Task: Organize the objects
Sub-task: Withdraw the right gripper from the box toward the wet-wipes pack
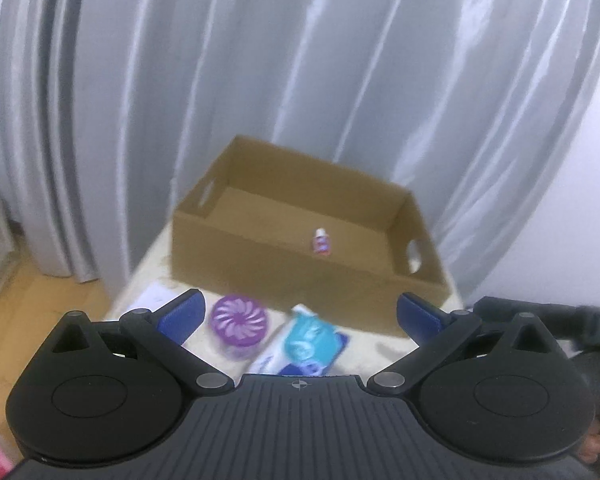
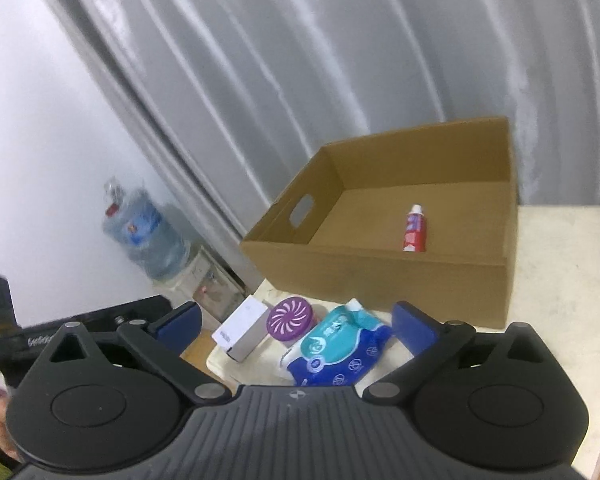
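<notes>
An open cardboard box (image 1: 228, 256) (image 2: 380, 280) stands on a cream table (image 2: 556, 280), with a small red and white tube (image 1: 321, 242) (image 2: 415, 229) on its floor. In front of the box lie a purple round container (image 1: 236, 326) (image 2: 287, 320), a blue and teal wipes pack (image 1: 306, 346) (image 2: 340, 348) and a white carton (image 2: 242, 332). My left gripper (image 1: 300, 316) is open above the purple container and the wipes pack, with nothing between its blue pads. My right gripper (image 2: 298, 322) is open too, nothing between its pads, hovering over the same items.
Grey curtains (image 1: 300, 80) hang behind the table. A water bottle on a dispenser (image 2: 148, 236) stands on the floor to the left. Wooden floor (image 1: 20, 312) shows left of the table. Dark equipment (image 1: 560, 320) lies at the right edge of the left wrist view.
</notes>
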The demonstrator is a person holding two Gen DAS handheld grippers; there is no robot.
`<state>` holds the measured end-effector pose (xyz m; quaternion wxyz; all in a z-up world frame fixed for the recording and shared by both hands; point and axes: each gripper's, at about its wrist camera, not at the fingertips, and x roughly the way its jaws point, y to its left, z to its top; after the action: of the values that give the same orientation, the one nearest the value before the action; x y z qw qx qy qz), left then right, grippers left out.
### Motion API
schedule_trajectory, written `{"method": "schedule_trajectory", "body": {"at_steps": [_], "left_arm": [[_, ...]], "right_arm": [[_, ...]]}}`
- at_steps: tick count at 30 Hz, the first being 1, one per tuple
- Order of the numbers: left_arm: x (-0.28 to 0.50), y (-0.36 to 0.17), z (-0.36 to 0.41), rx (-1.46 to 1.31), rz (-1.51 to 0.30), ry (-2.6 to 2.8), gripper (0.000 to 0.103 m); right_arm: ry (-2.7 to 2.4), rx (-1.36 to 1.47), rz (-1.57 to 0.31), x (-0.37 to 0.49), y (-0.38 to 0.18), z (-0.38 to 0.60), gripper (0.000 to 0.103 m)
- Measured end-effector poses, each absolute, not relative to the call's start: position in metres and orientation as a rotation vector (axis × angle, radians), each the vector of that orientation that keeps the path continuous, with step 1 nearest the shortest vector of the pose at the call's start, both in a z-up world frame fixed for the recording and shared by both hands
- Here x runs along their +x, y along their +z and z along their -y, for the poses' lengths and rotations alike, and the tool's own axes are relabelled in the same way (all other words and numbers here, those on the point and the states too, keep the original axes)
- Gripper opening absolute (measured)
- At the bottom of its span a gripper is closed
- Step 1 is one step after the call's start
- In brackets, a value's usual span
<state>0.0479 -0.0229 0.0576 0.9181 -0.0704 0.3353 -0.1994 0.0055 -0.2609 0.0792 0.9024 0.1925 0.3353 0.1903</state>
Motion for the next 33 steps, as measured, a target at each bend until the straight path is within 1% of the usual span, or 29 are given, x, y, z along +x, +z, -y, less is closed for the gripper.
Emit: {"method": "schedule_trajectory", "body": {"at_steps": [3, 8, 11, 16, 22, 27, 33], "left_arm": [[0.048, 0.054, 0.021, -0.114, -0.706, -0.387, 0.102], [0.043, 0.045, 0.013, -0.182, -0.736, -0.382, 0.103], [0.037, 0.048, 0.008, -0.183, -0.714, -0.391, 0.103], [0.028, 0.050, 0.000, -0.185, -0.662, -0.402, 0.103], [0.029, 0.039, 0.004, -0.054, -0.643, -0.358, 0.103], [0.038, 0.014, 0.013, 0.066, -0.627, -0.304, 0.103], [0.049, -0.020, 0.022, 0.051, -0.635, -0.343, 0.102]], "right_arm": [[0.368, 0.323, -0.699, 0.000, 0.080, 0.243, 0.103], [0.352, 0.232, -0.689, -0.014, 0.084, 0.228, 0.103], [0.342, 0.192, -0.635, -0.022, 0.086, 0.225, 0.103], [0.337, 0.176, -0.613, -0.022, 0.087, 0.222, 0.103], [0.379, 0.256, -0.608, -0.009, 0.081, 0.225, 0.103], [0.446, 0.351, -0.687, 0.020, 0.060, 0.217, 0.103], [0.454, 0.397, -0.773, 0.051, 0.029, 0.205, 0.103]]}}
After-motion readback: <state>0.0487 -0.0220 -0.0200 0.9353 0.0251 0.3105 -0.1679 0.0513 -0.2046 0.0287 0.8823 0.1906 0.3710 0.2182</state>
